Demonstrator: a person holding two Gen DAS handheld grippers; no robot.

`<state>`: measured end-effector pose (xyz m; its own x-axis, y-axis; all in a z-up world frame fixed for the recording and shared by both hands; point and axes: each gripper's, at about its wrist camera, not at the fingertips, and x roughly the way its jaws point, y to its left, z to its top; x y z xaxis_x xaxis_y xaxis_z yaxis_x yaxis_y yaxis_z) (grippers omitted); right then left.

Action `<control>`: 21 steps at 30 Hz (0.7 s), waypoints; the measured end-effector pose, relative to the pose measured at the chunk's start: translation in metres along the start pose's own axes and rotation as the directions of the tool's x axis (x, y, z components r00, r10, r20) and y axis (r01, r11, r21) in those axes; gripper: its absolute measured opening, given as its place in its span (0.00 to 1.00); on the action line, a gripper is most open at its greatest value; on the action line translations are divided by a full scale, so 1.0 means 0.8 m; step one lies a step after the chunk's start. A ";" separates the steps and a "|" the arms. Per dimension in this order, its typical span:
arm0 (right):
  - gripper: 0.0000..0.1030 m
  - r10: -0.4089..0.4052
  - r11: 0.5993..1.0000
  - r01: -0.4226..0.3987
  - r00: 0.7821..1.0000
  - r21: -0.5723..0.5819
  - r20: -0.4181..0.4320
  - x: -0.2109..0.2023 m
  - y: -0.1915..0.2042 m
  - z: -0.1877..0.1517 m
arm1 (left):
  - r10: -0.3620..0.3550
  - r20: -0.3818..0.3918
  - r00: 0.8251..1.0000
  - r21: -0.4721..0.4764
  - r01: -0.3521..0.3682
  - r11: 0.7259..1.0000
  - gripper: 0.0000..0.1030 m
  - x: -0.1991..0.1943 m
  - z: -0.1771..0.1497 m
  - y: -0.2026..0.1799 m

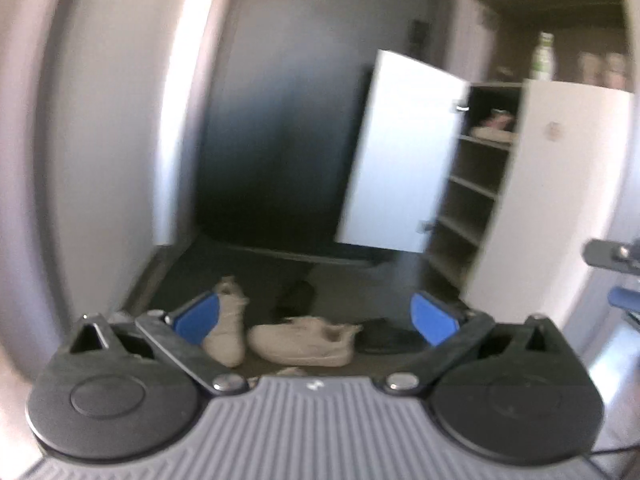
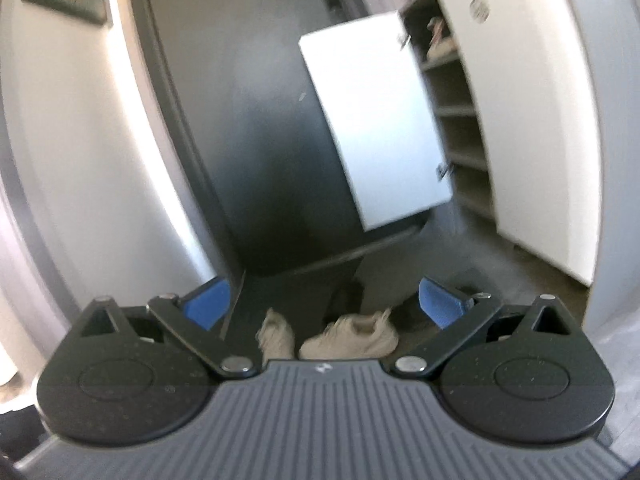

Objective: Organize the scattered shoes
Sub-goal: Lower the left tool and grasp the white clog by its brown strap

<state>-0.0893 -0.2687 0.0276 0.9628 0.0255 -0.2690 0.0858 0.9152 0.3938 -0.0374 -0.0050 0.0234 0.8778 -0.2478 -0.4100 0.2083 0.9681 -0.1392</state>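
Two beige sneakers lie on the dark floor mat: one (image 1: 228, 328) points away, the other (image 1: 304, 340) lies sideways. They also show in the right wrist view, one (image 2: 276, 336) on the left and the other (image 2: 352, 338) beside it. Dark shoes (image 1: 296, 296) (image 1: 384, 336) lie near them. My left gripper (image 1: 316, 316) is open and empty, held above the shoes. My right gripper (image 2: 324, 304) is open and empty too, also above them. Part of the right gripper (image 1: 612, 260) shows at the left wrist view's right edge.
A white shoe cabinet (image 1: 560, 184) stands at the right with its door (image 1: 400, 152) swung open, showing several shelves (image 1: 472, 184). A shoe (image 1: 492, 130) sits on the top shelf. A bottle (image 1: 544, 56) stands on the cabinet. A dark door (image 1: 280, 120) is behind.
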 end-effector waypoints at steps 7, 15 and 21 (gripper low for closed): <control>1.00 0.062 0.992 -0.073 0.993 0.101 0.102 -0.011 -0.043 0.009 | -0.118 -0.325 0.938 0.197 0.190 0.962 1.00 0.153 -0.057 -0.057; 1.00 0.026 0.994 -0.033 0.997 0.107 0.069 -0.004 -0.065 0.014 | -0.003 -0.623 0.782 -0.015 -0.009 1.000 1.00 0.350 -0.239 -0.061; 1.00 0.035 0.998 -0.032 0.998 0.056 -0.044 0.019 -0.062 0.005 | 0.040 -0.687 0.726 -0.071 -0.121 0.990 1.00 0.414 -0.330 -0.053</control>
<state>-0.0780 -0.3155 0.0079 0.9530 0.0751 -0.2934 0.0686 0.8901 0.4506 0.1304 -0.1376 -0.3444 0.3492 -0.1668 -0.9221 0.0691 0.9859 -0.1522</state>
